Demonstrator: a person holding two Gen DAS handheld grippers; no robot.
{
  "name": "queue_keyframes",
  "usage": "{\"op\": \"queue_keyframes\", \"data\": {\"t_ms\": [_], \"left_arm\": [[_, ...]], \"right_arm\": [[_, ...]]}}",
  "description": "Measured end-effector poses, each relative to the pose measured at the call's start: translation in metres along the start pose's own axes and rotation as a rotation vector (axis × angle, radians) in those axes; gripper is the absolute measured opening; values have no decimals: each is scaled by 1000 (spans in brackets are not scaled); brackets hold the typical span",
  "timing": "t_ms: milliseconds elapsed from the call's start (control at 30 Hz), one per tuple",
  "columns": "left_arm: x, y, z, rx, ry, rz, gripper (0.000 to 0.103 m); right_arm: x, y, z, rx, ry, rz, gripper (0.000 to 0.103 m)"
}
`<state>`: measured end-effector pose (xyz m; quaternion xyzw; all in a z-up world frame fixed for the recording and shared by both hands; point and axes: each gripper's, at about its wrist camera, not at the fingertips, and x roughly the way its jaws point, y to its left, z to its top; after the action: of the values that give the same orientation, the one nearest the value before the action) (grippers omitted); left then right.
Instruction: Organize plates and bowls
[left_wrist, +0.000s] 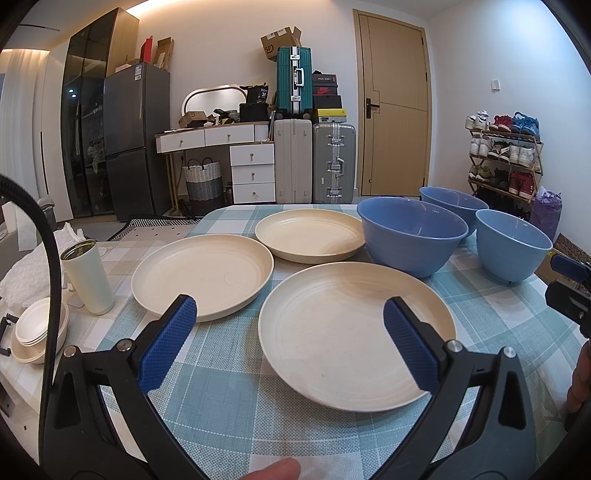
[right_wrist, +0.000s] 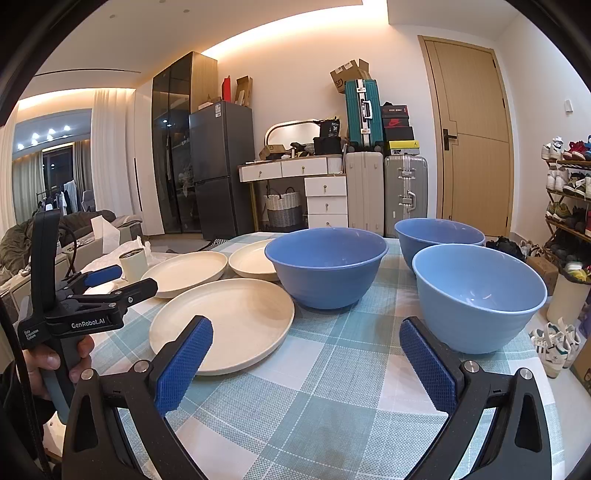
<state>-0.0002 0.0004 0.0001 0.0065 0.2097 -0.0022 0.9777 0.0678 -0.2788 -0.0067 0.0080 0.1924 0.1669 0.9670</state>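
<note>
Three cream plates lie on the checked tablecloth: a near plate (left_wrist: 354, 336) (right_wrist: 225, 321), a left plate (left_wrist: 203, 275) (right_wrist: 184, 271) and a far plate (left_wrist: 310, 230) (right_wrist: 251, 260). Three blue bowls stand to their right: a big middle bowl (left_wrist: 412, 236) (right_wrist: 327, 266), a far bowl (left_wrist: 456, 205) (right_wrist: 439, 234) and a near right bowl (left_wrist: 511, 245) (right_wrist: 480, 295). My left gripper (left_wrist: 290, 314) hovers open over the near plate's left rim, nothing between its fingers. My right gripper (right_wrist: 306, 332) stands open above bare cloth between the near plate and the near right bowl.
A white tumbler (left_wrist: 88, 277) and stacked small white dishes (left_wrist: 38, 328) sit off the table's left edge. The table's right edge drops to a shoe rack (left_wrist: 506, 155) and shoes on the floor. A hand holds the left gripper's handle (right_wrist: 59, 354).
</note>
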Motion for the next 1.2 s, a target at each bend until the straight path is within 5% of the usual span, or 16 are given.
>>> {"op": "queue_keyframes", "data": {"t_ms": [1200], "left_arm": [[1, 0, 3, -20, 11, 14, 101]], "right_arm": [[2, 1, -2, 2, 2, -3, 103]]}}
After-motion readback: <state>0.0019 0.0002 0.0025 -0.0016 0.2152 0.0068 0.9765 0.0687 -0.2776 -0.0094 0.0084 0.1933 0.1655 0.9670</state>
